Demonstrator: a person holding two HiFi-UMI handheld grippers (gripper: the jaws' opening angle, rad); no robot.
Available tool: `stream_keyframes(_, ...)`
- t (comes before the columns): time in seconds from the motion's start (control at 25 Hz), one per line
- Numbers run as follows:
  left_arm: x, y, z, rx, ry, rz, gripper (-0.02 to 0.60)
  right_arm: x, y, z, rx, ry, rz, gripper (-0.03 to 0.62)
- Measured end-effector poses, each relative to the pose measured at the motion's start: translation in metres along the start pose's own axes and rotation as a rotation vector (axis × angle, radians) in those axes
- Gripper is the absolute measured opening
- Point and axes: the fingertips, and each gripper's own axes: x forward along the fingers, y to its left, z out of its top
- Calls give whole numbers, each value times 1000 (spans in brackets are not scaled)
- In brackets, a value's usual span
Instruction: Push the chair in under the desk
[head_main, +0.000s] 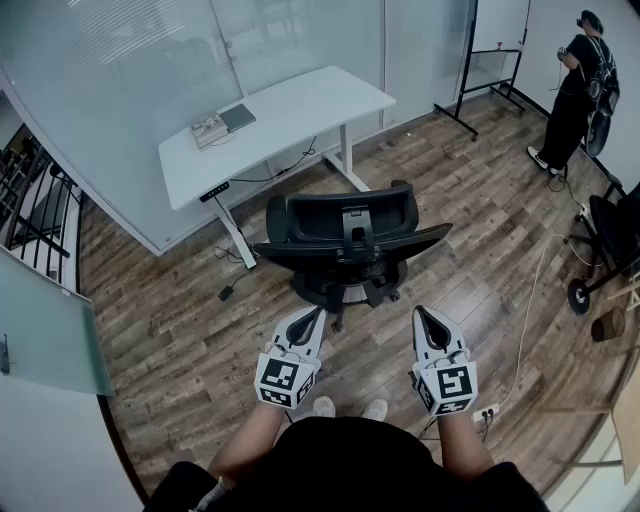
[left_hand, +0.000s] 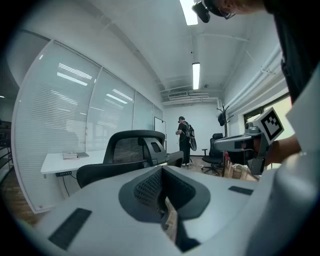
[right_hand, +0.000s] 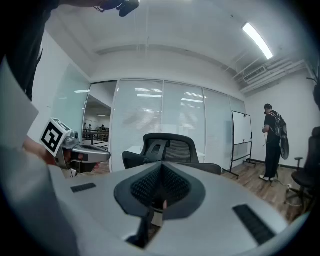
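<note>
A white, flat rectangular worktop (head_main: 300, 100) on slim white legs stands beyond the chair and to its left, in front of a frosted glass wall. A small pale box (head_main: 209, 130) and a thin grey slab, a book or a device (head_main: 237, 117), lie on the worktop's left part. The chair (head_main: 345, 235) is black, with a curved mesh back, padded armrests and a star base. It stands on the brown plank floor (head_main: 470, 230), apart from the worktop, with its back toward the holder. Near the chair's base the left tongs (head_main: 316, 316), a pale grey shell with dark ribbed pads, point at the chair, pressed together on nothing. Beside them the right tongs (head_main: 421, 314) are held the same way, also pressed together and empty. Both forearms reach forward side by side. Far right of the chair stands a person in black (head_main: 572, 90).
</note>
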Motion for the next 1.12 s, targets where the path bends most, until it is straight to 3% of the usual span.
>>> stream_keyframes(0.44, -10, 12, 11, 12, -24, -13, 12, 0, 12, 16, -31, -32, -32, 3)
stream_keyframes(0.76, -26, 31, 17, 27, -44, -40, 12, 15, 24, 32, 21, -83, -52, 6)
stream_keyframes(1.12, -33, 46, 26, 75, -78, -105, 12, 24, 49, 34, -122, -6, -26, 18)
